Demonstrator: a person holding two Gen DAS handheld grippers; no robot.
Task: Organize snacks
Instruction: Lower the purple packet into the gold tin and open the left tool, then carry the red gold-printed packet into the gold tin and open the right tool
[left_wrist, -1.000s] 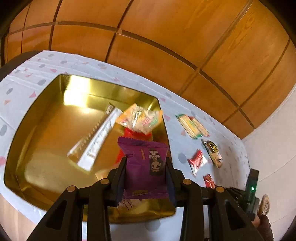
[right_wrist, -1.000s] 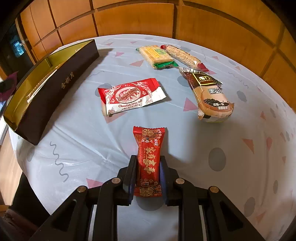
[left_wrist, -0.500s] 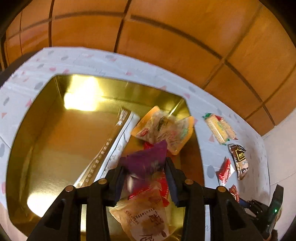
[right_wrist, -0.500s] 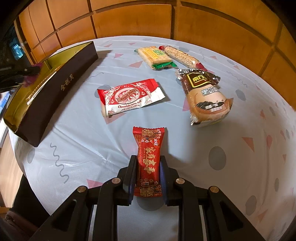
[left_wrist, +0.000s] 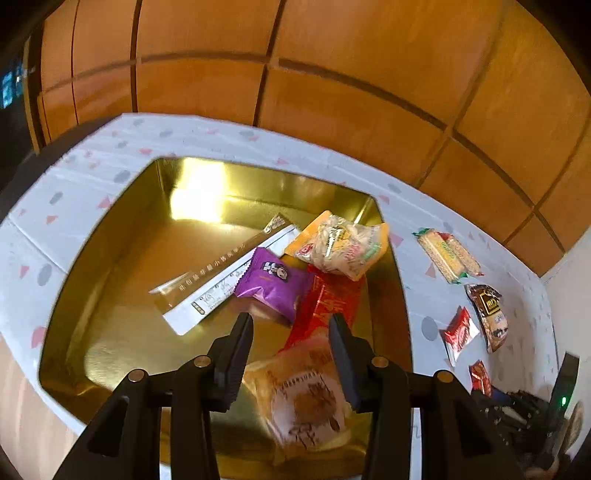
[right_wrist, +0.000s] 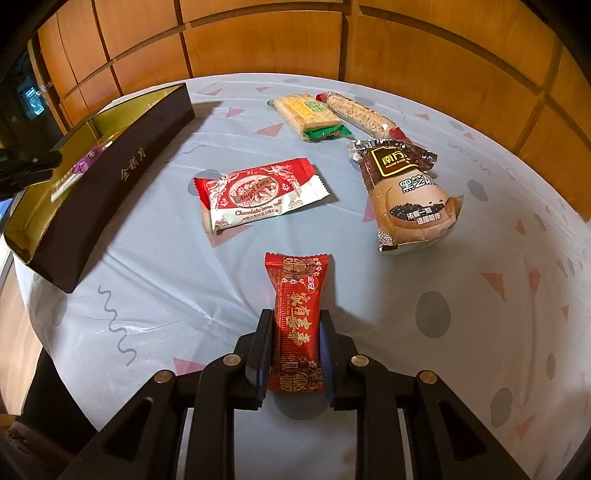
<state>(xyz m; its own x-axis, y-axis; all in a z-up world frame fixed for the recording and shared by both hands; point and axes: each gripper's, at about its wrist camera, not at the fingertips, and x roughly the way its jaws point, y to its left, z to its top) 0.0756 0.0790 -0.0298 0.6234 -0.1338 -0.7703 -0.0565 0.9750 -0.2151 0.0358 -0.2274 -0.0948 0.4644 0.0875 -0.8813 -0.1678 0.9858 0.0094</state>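
My left gripper (left_wrist: 291, 322) is open and empty above the gold-lined box (left_wrist: 122, 266). In the box lie a purple snack pack (left_wrist: 271, 284), a long white and brown bar (left_wrist: 225, 280), an orange pack (left_wrist: 340, 245), a red pack (left_wrist: 328, 306) and a pale pastry pack (left_wrist: 303, 398). My right gripper (right_wrist: 295, 318) is shut on a red candy bar (right_wrist: 297, 321) just above the tablecloth. The box (right_wrist: 110, 177) stands to its left.
On the table ahead of the right gripper lie a red and white chocolate roll (right_wrist: 258, 194), a sesame paste pack (right_wrist: 406, 195), a green cracker pack (right_wrist: 308, 116) and a grain bar (right_wrist: 360, 114). A wooden panel wall (right_wrist: 369, 40) stands behind the round table.
My left gripper has opened and the purple pack has dropped into the box. The left gripper has also drawn back a little. My right gripper still holds the red bar in place.
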